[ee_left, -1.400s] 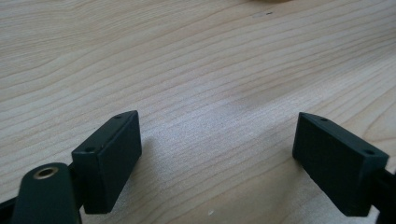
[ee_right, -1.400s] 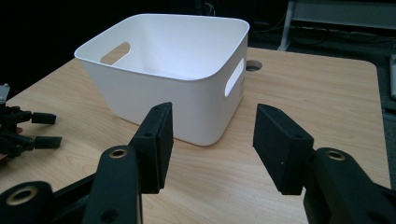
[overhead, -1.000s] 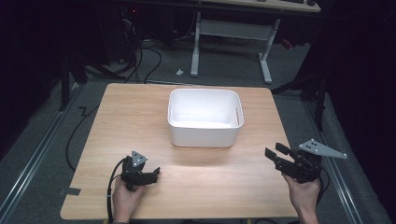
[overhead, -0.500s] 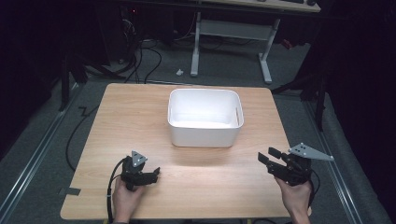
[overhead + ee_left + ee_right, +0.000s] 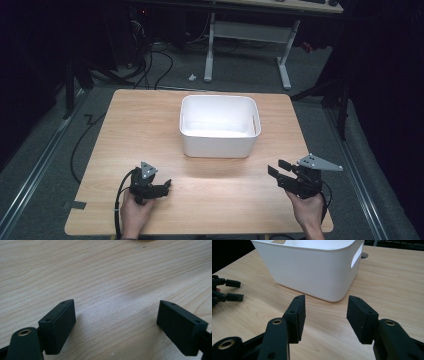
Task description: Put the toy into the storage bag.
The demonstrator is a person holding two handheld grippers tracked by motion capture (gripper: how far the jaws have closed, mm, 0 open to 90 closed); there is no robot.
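With nothing held between its parted jaws, the right hand-held gripper was best aligned squarely with the white bin ahead.

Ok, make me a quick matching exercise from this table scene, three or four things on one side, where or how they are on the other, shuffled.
Things:
1. white bin
2. left gripper
3. right gripper
4. table

Descriptions:
A. light wood, carries everything
B. near left corner, jaws open, nothing between
C. middle of the table, nothing visible inside
D. near right corner, jaws open, facing the bin

Pairs: 1-C, 2-B, 3-D, 4-A
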